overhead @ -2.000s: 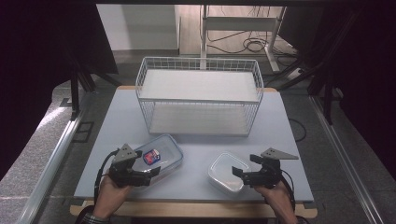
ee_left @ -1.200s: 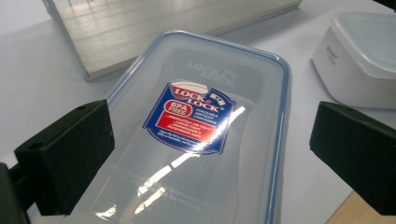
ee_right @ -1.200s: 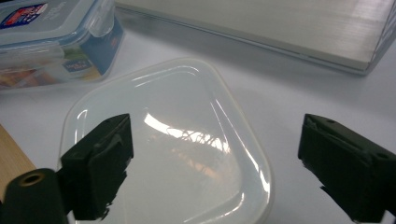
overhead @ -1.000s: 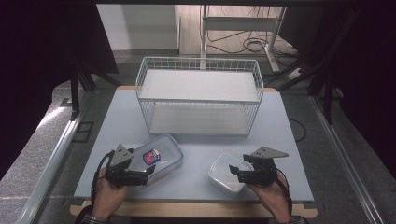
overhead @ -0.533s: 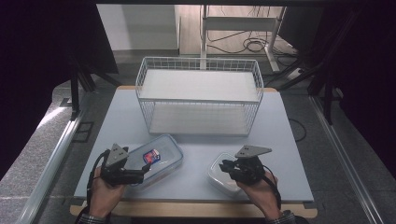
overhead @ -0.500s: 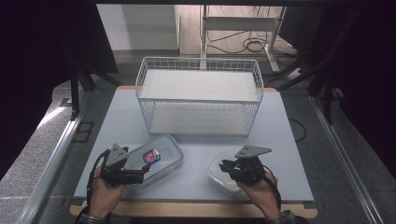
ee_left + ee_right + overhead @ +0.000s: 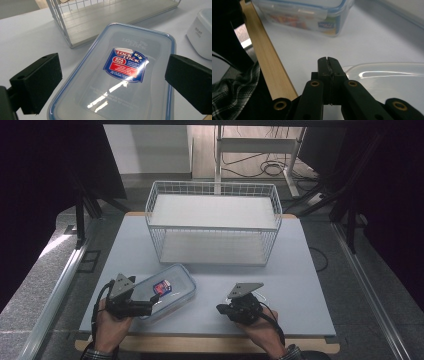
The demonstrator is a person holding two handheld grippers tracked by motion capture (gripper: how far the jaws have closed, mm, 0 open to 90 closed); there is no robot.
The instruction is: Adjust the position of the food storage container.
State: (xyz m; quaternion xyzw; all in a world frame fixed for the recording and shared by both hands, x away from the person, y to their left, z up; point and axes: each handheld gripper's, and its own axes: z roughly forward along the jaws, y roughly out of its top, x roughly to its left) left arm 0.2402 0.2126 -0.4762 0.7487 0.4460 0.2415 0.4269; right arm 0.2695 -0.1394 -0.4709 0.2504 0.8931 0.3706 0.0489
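A clear rectangular container with a blue-rimmed lid and a red and blue label (image 7: 169,289) lies on the grey table, front left. My left gripper (image 7: 150,304) is open just in front of it. In the left gripper view its two black pads (image 7: 37,81) stand wide apart on either side of the lid (image 7: 125,72). My right gripper (image 7: 222,309) points left at the front middle, jaws shut (image 7: 328,60). A clear, pale container (image 7: 387,75) lies right beside its tips; contact cannot be told. The same white container (image 7: 201,32) appears in the left gripper view.
A white wire basket with a pale board floor (image 7: 212,222) stands at the back middle of the table. The table's wooden front edge (image 7: 265,67) runs close to my right gripper, with a plaid sleeve (image 7: 229,100) beside it.
My right gripper has moved left and turned, and now covers the pale container in the high view. My left gripper has drawn back a little to the left.
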